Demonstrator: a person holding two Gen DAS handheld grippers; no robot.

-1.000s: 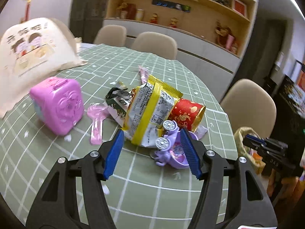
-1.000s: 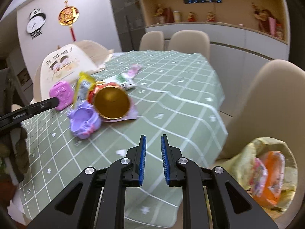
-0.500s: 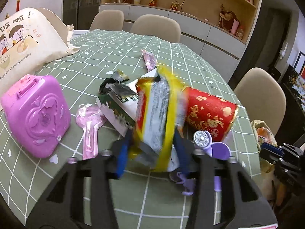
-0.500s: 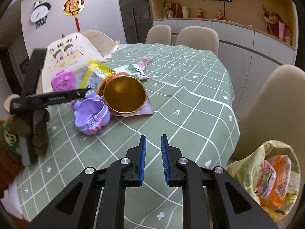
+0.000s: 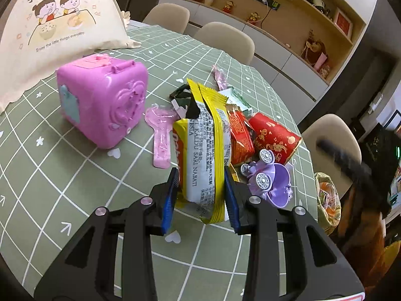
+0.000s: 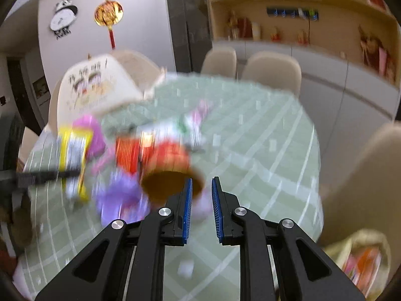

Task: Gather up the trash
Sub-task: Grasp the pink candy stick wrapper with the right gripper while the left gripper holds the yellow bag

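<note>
Wrapper (image 5: 210, 155), yellow, stands clamped in my left tongs (image 5: 201, 195), lifted clear for bagging. Right tongs (image 6: 201, 210), empty, are opening toward the cup (image 6: 170, 173) at eleven o'clock on the surface (image 6: 250, 150).

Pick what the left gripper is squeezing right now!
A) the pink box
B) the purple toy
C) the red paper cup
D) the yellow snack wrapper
D: in the left wrist view, the blue pads of the left gripper press both sides of the yellow snack wrapper, while the pink box, the red paper cup and the purple toy lie apart on the table.
</note>
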